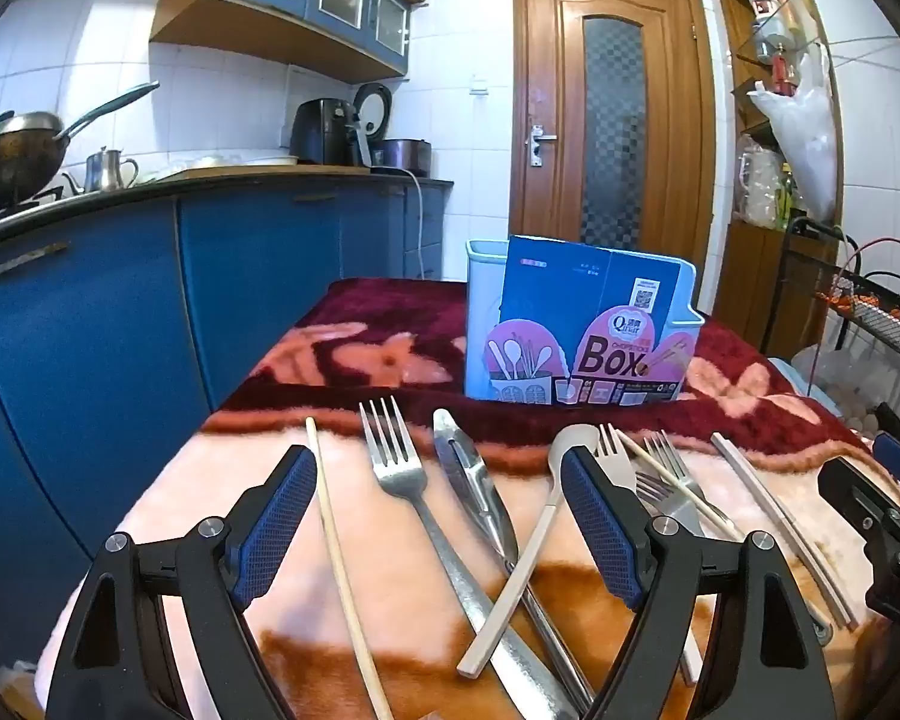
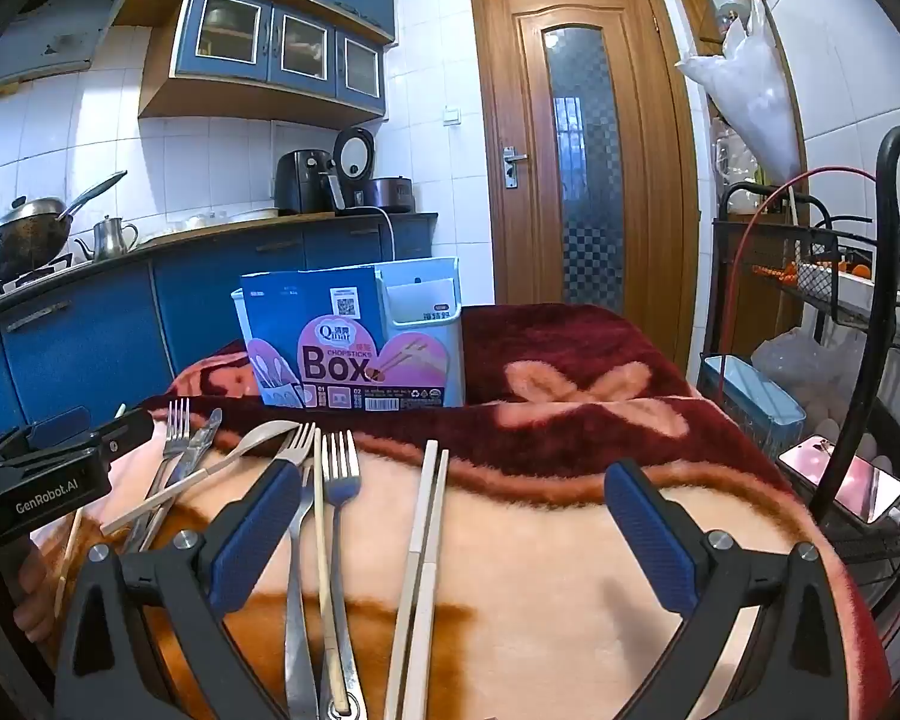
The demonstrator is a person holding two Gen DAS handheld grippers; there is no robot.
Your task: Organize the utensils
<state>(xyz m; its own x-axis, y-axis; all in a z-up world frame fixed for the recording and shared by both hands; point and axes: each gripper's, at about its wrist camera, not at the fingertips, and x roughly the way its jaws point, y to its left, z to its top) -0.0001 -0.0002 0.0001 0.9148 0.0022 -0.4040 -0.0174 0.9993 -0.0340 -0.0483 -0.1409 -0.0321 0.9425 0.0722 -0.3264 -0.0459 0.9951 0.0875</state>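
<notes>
On a plush pink and maroon blanket (image 1: 390,600) the utensils lie side by side. My left gripper (image 1: 438,516) hovers open over a steel fork (image 1: 390,456), a knife (image 1: 468,474) and a white-handled spoon (image 1: 570,444); a wooden chopstick (image 1: 330,516) lies by its left finger. My right gripper (image 2: 450,522) is open above another fork (image 2: 339,468), a wooden chopstick (image 2: 318,516) and a pair of white chopsticks (image 2: 426,516). Neither touches anything. A pale blue utensil holder with a "Box" cardboard sleeve (image 1: 582,336) (image 2: 354,348) stands upright behind the utensils.
Blue kitchen cabinets (image 1: 90,330) with a wok and kettle run along the left. A wooden door (image 2: 588,150) is behind the table. At the right stand a black wire rack (image 2: 810,276), a blue basket (image 2: 750,396) and a phone (image 2: 840,480). A hand (image 2: 30,588) holds the left gripper's housing.
</notes>
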